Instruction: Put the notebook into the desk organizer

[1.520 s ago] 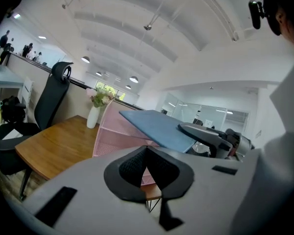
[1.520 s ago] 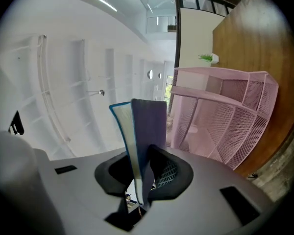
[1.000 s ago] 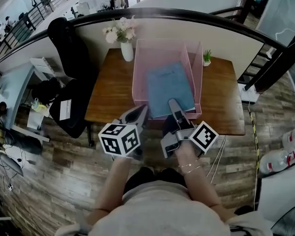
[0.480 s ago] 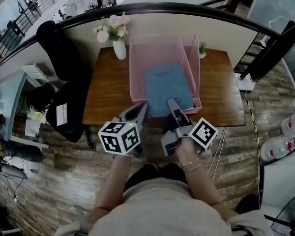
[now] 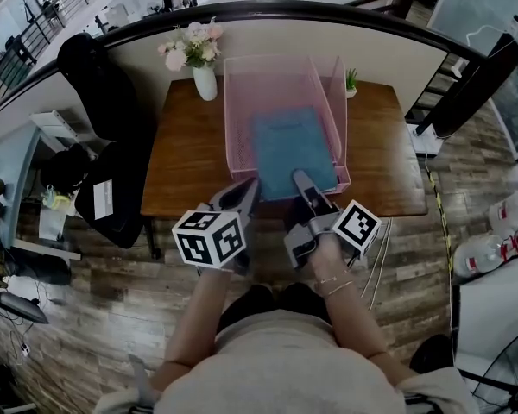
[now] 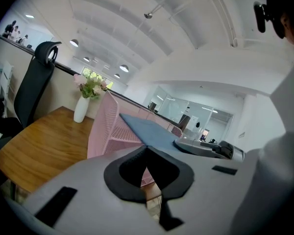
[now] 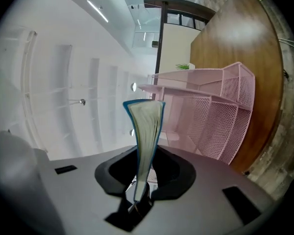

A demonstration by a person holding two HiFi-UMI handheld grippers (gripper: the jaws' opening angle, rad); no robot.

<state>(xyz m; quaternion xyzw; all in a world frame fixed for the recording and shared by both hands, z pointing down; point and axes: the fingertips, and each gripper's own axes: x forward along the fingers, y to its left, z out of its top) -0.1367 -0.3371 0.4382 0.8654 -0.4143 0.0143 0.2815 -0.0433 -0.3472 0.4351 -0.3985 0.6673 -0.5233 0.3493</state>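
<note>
A blue notebook (image 5: 292, 149) lies tilted in the pink mesh desk organizer (image 5: 237, 119), with its near edge sticking out over the front. My right gripper (image 5: 302, 184) pinches that near edge. In the right gripper view the notebook (image 7: 146, 126) stands edge-on between the jaws, which are opening slightly while the pads still touch it. The left gripper (image 5: 246, 192) hovers just left of the notebook's near corner, shut and empty. In the left gripper view the notebook (image 6: 147, 131) slopes up out of the organizer (image 6: 100, 126).
The organizer stands on a wooden table (image 5: 186, 162). A white vase of flowers (image 5: 204, 80) stands at the table's back left and a small potted plant (image 5: 351, 80) at its back right. A black office chair (image 5: 104, 102) is left of the table. A curved railing runs behind.
The head view has shifted a little, so the table sits slightly higher and further left. Both grippers and the notebook keep their places relative to each other.
</note>
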